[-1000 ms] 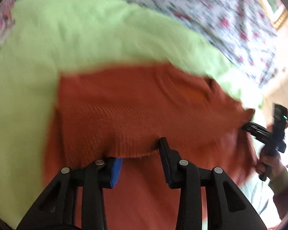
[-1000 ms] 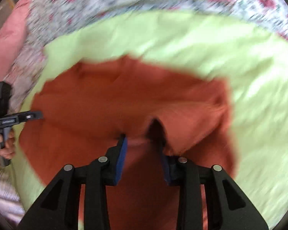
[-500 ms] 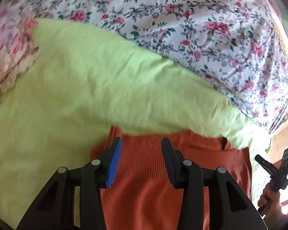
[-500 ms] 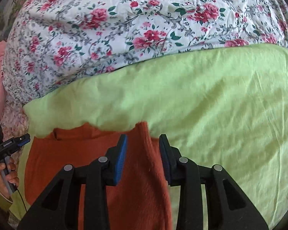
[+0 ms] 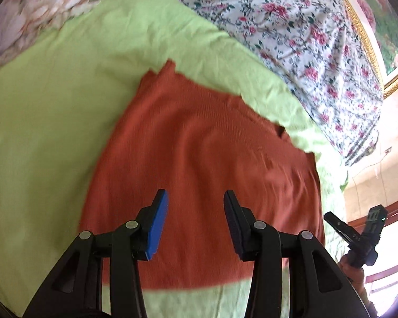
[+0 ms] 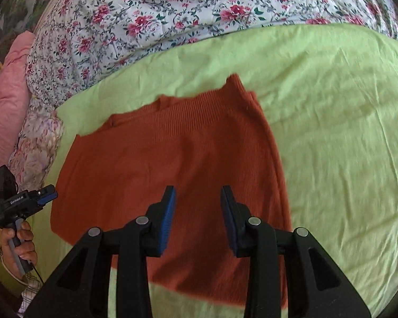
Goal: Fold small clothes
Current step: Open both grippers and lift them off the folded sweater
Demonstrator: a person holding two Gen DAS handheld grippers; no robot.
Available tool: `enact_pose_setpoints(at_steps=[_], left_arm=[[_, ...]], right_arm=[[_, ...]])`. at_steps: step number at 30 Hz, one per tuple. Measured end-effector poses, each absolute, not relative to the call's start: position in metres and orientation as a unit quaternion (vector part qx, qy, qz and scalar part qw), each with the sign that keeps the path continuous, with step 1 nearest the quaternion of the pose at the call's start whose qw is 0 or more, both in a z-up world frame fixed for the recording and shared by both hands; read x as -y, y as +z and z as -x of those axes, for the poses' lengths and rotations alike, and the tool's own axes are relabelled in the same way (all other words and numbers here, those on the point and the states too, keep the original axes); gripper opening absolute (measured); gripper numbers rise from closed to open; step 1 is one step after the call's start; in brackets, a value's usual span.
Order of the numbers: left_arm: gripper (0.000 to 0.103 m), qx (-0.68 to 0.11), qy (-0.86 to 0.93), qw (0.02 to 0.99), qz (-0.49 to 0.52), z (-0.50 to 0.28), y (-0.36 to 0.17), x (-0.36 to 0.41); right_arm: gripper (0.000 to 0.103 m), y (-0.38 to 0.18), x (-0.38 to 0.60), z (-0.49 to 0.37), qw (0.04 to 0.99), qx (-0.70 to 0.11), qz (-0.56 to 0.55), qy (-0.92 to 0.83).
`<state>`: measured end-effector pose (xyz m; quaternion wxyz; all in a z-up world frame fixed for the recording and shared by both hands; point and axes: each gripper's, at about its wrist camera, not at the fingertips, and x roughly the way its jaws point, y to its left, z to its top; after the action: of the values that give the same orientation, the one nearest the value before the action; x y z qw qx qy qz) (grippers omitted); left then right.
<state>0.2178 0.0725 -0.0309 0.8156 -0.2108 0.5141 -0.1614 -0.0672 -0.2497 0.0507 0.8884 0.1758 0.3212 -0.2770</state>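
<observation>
A rust-orange knitted garment (image 5: pixel 199 159) lies folded flat on a lime-green sheet (image 5: pixel 53 122); it also shows in the right wrist view (image 6: pixel 177 159), ribbed band at its far edge. My left gripper (image 5: pixel 195 201) is open and empty above the garment's near half. My right gripper (image 6: pixel 198 196) is open and empty above the garment's right part. Each gripper shows in the other's view: the right one (image 5: pixel 331 216) at the garment's right edge, the left one (image 6: pixel 49 194) at its left edge.
A floral bedspread (image 6: pixel 199 5) lies beyond the green sheet (image 6: pixel 345 132). A pink quilt (image 6: pixel 5 106) sits at the far left. A gold-framed picture (image 5: pixel 371 39) hangs on the wall at the right, with floor beyond the bed edge.
Both grippers carried the garment's near edge forward over itself, let go at its far edge, and have now pulled back above the folded garment, open.
</observation>
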Motion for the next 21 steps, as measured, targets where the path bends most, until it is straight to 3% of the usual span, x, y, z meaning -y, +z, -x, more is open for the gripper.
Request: enact_pose_setpoints(at_steps=[11,21], left_arm=[[0.048,-0.546,-0.166,0.790,0.222,-0.140,-0.046,-0.076],[0.056,-0.556,-0.130,0.778,0.262,-0.115,-0.062,-0.092]], right_arm=[[0.036,0.020,0.209,0.111,0.876,-0.332,-0.214,-0.278],[0.039,0.015,0.191,0.125,0.875,-0.339,-0.221,-0.266]])
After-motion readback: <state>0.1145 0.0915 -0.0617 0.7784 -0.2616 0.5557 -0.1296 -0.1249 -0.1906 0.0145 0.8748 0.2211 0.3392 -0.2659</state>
